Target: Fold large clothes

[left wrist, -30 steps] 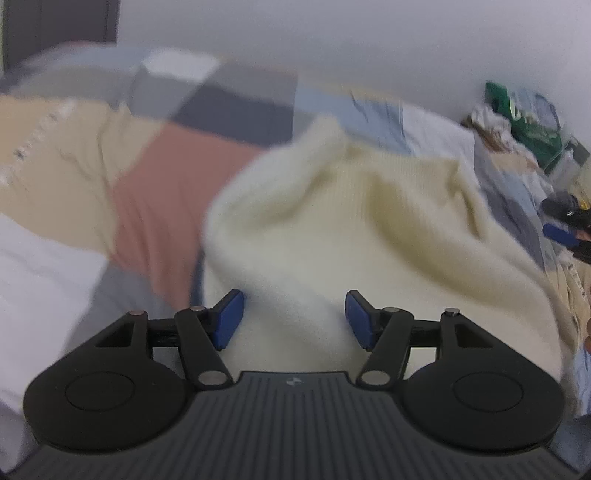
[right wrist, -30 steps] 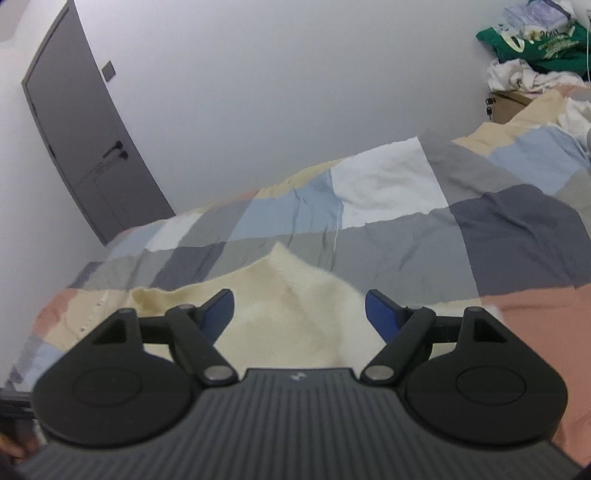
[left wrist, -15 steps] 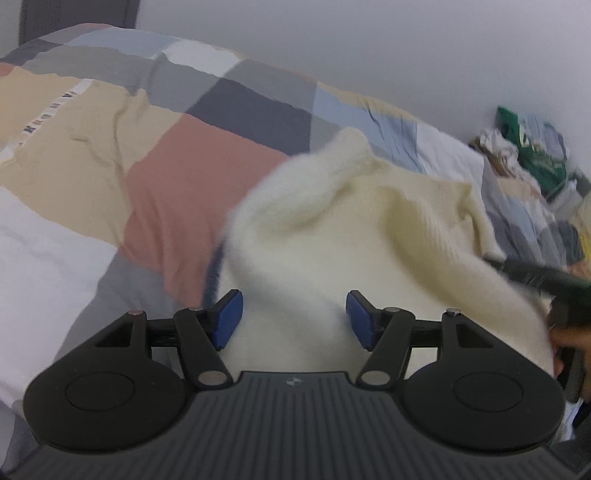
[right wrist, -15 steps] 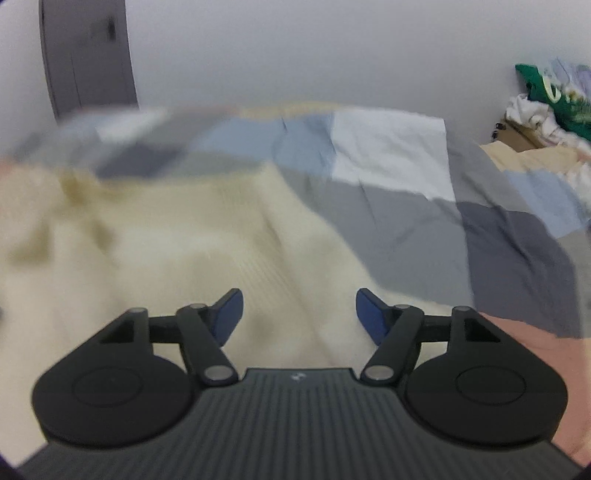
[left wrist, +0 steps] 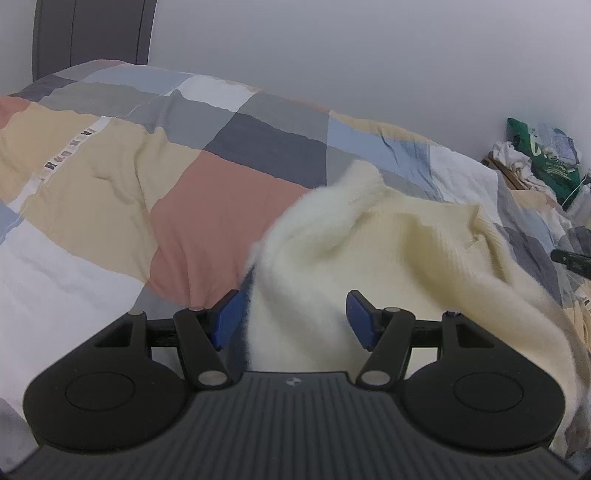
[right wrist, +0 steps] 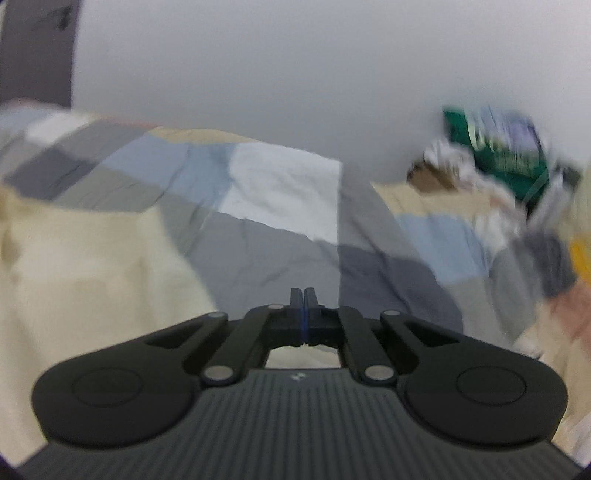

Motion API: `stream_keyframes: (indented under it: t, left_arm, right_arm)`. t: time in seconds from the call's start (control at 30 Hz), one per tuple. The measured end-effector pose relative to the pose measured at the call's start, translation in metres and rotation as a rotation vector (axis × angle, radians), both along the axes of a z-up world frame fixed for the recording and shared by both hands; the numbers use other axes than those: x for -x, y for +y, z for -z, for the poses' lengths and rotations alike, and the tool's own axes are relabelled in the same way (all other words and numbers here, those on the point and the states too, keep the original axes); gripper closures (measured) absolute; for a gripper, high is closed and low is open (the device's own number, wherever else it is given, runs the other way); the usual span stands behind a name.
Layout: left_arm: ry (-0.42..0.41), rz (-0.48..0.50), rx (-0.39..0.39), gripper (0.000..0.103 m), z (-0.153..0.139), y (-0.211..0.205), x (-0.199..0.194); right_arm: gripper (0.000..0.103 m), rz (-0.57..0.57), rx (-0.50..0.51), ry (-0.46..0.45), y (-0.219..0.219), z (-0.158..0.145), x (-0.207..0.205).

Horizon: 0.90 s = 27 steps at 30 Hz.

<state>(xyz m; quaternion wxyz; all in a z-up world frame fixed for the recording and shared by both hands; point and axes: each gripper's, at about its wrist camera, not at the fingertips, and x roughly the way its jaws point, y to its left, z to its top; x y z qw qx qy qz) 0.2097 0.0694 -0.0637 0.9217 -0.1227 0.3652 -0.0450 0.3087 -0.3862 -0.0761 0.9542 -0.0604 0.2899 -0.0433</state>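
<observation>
Cream knit: we see a fluffy cream sweater (left wrist: pixel 388 254) bunched on a bed, rising just ahead of the left fingers and running back between them toward the camera.
Left gripper: our left gripper (left wrist: pixel 291 317) has its blue-padded fingers (left wrist: pixel 225 319) spread apart; the sweater fills the gap, and we cannot tell whether the pads press on the knit.
Right gripper: our right gripper (right wrist: pixel 303 314) has its fingers pressed flat together, blue pads meeting in a thin line, with nothing showing between them.
Sweater from the right: the cream sweater (right wrist: pixel 92 266) lies to the left of the closed fingers and shows again below them, close to the camera; this view is blurred.
Bed cover: a patchwork quilt (left wrist: pixel 110 192) of beige, terracotta, grey, blue and white squares spreads left of and beyond the left fingers; its grey and white squares (right wrist: pixel 280 206) lie straight ahead of the right fingers.
Beyond the bed: a heap of clutter with a green bag (left wrist: pixel 543 162) sits far right of the left fingers, against a plain pale wall (left wrist: pixel 369 55).
Far left corner: a dark door (left wrist: pixel 92 33) stands behind the quilt.
</observation>
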Motion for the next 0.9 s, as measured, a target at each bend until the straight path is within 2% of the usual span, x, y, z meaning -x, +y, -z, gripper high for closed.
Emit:
stream_keyframes:
  t: [0.07, 0.2, 0.27, 0.33, 0.37, 0.4, 0.53, 0.77, 0.9]
  left_arm:
    - [0.006, -0.011, -0.016, 0.035, 0.002, -0.001, -0.003]
    - [0.020, -0.016, -0.016, 0.035, 0.007, -0.002, -0.006]
    - [0.026, -0.012, -0.038, 0.035, 0.009, -0.005, -0.008]
    - [0.036, -0.016, -0.049, 0.035, 0.012, -0.006, -0.011]
    - [0.040, -0.019, -0.048, 0.035, 0.013, -0.006, -0.012]
    - [0.043, -0.021, -0.046, 0.035, 0.013, -0.007, -0.013]
    - [0.039, -0.014, -0.063, 0.035, 0.014, -0.012, -0.014]
    - [0.045, -0.012, -0.076, 0.035, 0.017, -0.016, -0.016]
    - [0.043, -0.012, -0.082, 0.035, 0.018, -0.017, -0.017]
  right_arm:
    - [0.101, -0.021, -0.122, -0.009, -0.020, 0.005, 0.003]
    - [0.097, -0.080, -0.255, 0.006, -0.029, 0.008, 0.010]
    - [0.094, -0.134, -0.302, 0.017, -0.017, 0.007, 0.015]
    - [0.082, -0.181, -0.333, 0.040, -0.009, 0.008, 0.017]
    - [0.065, -0.206, -0.346, 0.045, -0.006, 0.008, 0.019]
    - [0.056, -0.234, -0.350, 0.050, -0.002, 0.009, 0.021]
    - [0.057, -0.309, -0.273, 0.072, 0.013, 0.014, 0.020]
    - [0.057, -0.324, 0.112, 0.142, 0.039, 0.044, 0.016]
    - [0.058, -0.336, 0.168, 0.176, 0.046, 0.053, 0.014]
